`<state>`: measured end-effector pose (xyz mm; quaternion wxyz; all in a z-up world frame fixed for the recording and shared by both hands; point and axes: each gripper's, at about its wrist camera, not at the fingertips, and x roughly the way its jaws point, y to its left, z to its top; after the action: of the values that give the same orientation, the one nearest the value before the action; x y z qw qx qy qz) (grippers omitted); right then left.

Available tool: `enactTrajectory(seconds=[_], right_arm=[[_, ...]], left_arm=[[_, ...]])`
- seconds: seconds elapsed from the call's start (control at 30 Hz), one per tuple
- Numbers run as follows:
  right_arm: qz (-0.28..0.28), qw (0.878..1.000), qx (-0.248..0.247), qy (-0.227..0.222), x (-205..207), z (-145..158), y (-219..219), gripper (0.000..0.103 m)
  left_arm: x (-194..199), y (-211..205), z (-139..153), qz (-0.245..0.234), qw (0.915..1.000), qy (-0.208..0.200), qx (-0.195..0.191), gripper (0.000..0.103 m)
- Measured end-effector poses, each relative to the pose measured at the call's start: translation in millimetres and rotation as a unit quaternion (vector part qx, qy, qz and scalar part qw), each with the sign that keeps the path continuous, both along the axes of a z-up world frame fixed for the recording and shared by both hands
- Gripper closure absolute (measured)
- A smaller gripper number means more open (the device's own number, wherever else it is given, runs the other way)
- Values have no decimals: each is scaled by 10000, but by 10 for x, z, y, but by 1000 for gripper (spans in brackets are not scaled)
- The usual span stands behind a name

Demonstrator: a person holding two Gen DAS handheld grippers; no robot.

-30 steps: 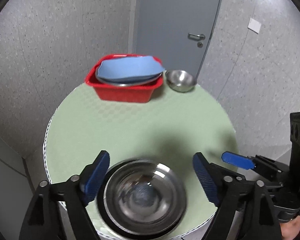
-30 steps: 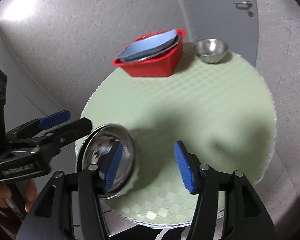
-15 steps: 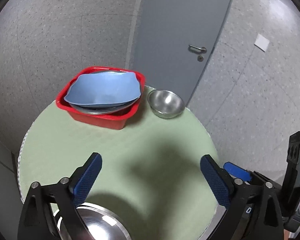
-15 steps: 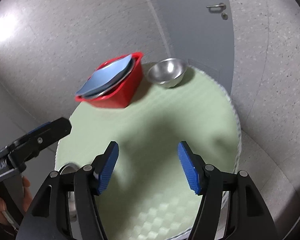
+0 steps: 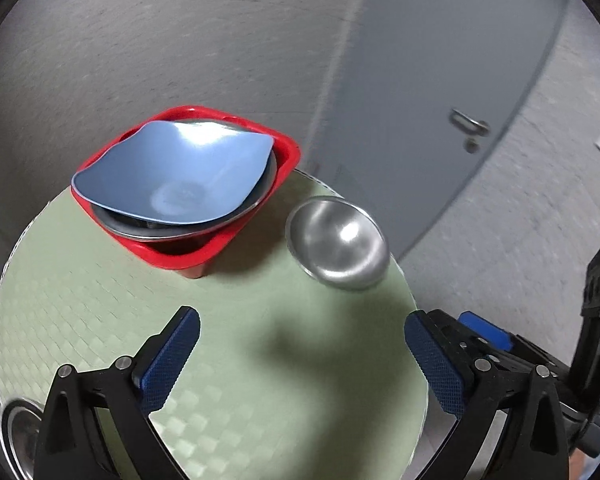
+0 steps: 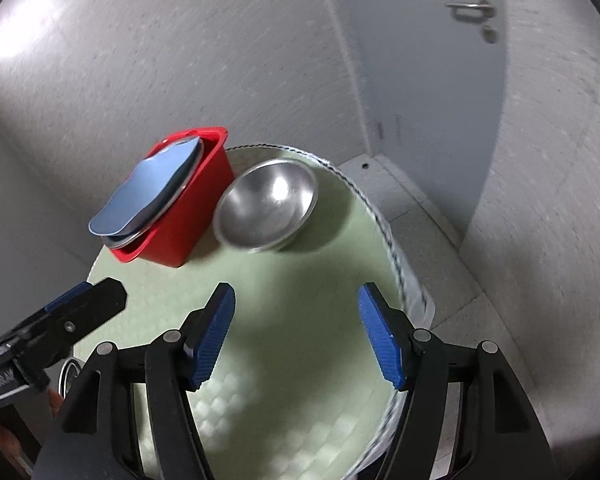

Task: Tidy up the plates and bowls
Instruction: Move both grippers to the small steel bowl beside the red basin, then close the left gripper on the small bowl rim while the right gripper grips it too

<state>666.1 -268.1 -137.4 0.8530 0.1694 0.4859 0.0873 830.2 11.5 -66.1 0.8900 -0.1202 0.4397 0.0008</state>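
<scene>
- The left tool (image 5: 300,354) hung over the near part of the round green bench (image 5: 260,360), its blue-padded fingers (image 5: 168,364) spread wide apart with nothing between them.
- The right tool (image 6: 298,334) hovered beside it, fingers likewise parted and empty.
- At the bench's near left edge, a steel bowl (image 5: 18,436) showed only as a rim, mostly hidden behind the left tool's arm.
- Farther out, near the bench's far right edge, a small steel bowl (image 5: 338,242) sat upright, free of both tools.
- Just to its left stood a red bin (image 5: 204,256), close to the bowl; contact between them was unclear.
- Inside the bin, a blue plate (image 5: 176,178) lay tilted on top of a steel plate (image 5: 188,232).
- Behind everything stood a grey door (image 5: 440,100) with a lever handle.
</scene>
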Motion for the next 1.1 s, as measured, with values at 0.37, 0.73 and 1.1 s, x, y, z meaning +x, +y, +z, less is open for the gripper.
enactTrajectory(seconds=[0.37,0.73,1.1], right_arm=[[854,9963,-67,63,767,-361,-104,37],[1292,9911,109,317,1228,-759,36,56],[1551,9868,164,427,1227,-862,200,86]], left_arm=[[722,-298,-500,938,9948,305,261,6],[1239,-290,-1054,874,9926,809,246,33],[1541,-410,-1247,200,9963,793,258,81]])
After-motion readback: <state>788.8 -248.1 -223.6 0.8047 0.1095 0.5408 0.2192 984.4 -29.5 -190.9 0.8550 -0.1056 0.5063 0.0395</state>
